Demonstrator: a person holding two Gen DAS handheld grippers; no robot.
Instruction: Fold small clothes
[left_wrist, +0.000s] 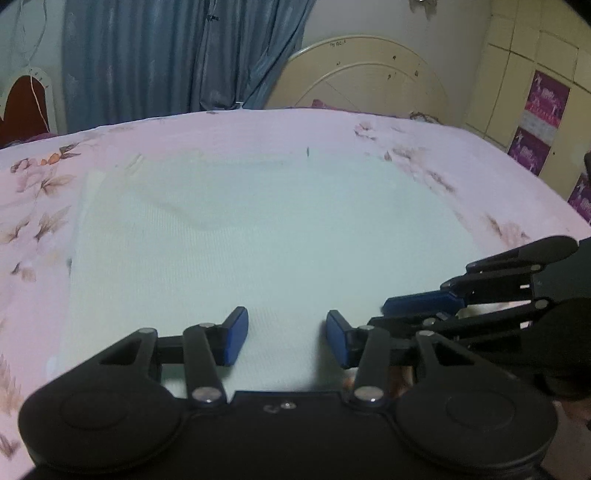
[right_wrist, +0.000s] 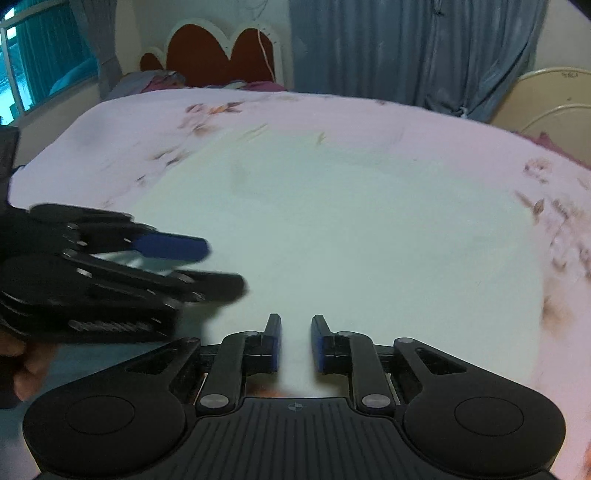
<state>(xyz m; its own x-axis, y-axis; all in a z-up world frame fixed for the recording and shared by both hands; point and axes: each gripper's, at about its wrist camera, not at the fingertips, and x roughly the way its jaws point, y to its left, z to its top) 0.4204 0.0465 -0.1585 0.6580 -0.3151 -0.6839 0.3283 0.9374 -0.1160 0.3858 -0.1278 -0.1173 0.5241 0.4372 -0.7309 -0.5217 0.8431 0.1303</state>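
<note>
Left tongs (left_wrist: 286, 338): jaws parted, with bare white cloth showing between the blue pads (left_wrist: 236, 336). They hold nothing. They hover over the near hem of the garment (left_wrist: 258, 236).

Right tongs (right_wrist: 295, 341): jaws parted by a narrower gap, also with only cloth visible between them. They hold nothing. In the left wrist view the right tongs enter from the right edge and lie just beside the left tongs, over the near right part of the garment. Whether either pair touches the cloth cannot be told.

Garment: a pale white knit piece, spread flat on the bed (left_wrist: 44, 192). It lies roughly square to both cameras. The near hem is under the tongs; the far edge lies toward the middle of the bed. A shallow crease runs across the far half. No folded layer is visible on top.

Bed: covered by a pink floral sheet, which shows on all sides of the garment.

Beyond the bed: blue curtains (left_wrist: 166, 55), a cream headboard (left_wrist: 369, 77) and a cupboard (left_wrist: 535, 74).

Progress, as judged: the garment appears laid out and smoothed, and no fold looks made. The remaining work is the whole fold. The likely first step is to close both tongs on the near hem or its corners.
</note>
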